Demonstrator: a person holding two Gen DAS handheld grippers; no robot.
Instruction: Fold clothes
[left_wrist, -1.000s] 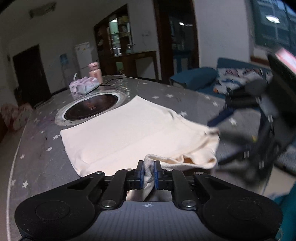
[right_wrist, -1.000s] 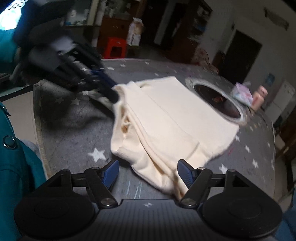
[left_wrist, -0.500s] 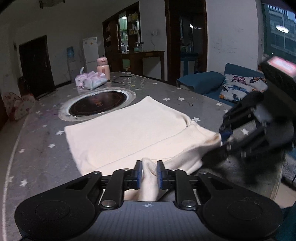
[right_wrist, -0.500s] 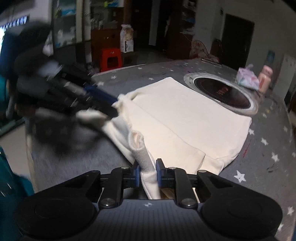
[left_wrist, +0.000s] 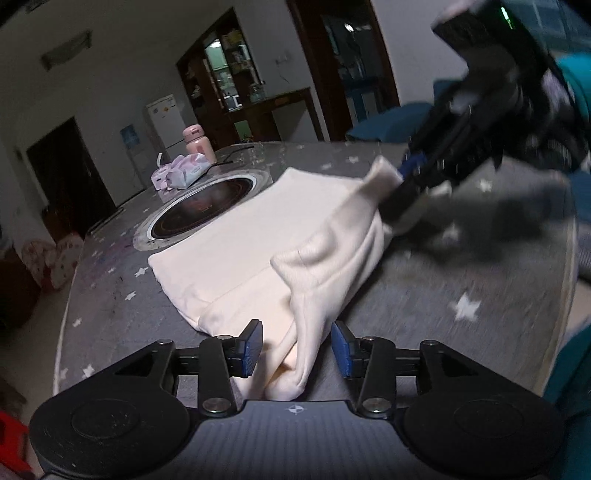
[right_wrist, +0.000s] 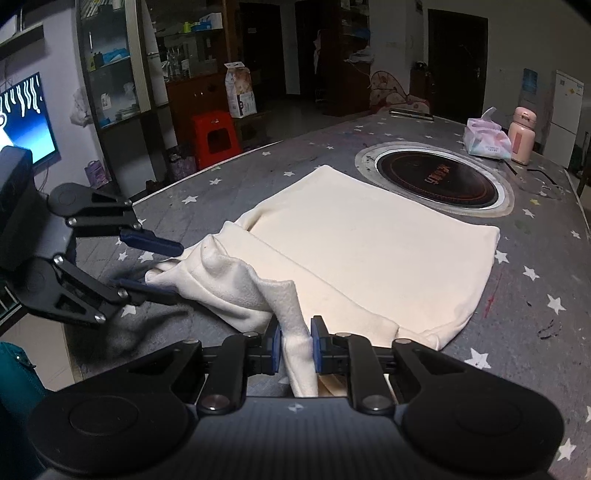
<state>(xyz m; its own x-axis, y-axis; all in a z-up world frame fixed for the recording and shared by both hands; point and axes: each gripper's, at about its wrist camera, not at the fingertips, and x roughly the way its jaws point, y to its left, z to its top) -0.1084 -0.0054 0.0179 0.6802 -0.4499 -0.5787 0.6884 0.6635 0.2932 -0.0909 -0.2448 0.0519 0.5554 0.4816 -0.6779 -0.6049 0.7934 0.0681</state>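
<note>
A cream garment (left_wrist: 251, 240) (right_wrist: 369, 243) lies flat on the grey star-patterned table (left_wrist: 110, 295) (right_wrist: 535, 314), with its near edge bunched and raised. In the left wrist view my left gripper (left_wrist: 296, 350) is open; a loose fold of the cloth lies between its blue pads, ungripped. The right wrist view shows it at the left (right_wrist: 179, 271), jaws apart beside the cloth's corner. My right gripper (right_wrist: 295, 345) is shut on a raised fold of the garment. From the left wrist it appears blurred at upper right (left_wrist: 397, 181), pinching a lifted corner.
A round black hob (right_wrist: 436, 181) (left_wrist: 199, 210) is set into the table just beyond the garment. A tissue pack (right_wrist: 487, 140) and a pink bottle (right_wrist: 521, 136) stand behind it. A red stool (right_wrist: 216, 136) sits past the table edge. A teal sleeve (left_wrist: 576, 74) is at upper right.
My left gripper has opened and let go of the fold it was pinching. My right gripper, open a second ago, closed on the garment's edge and still holds it, lifted.
</note>
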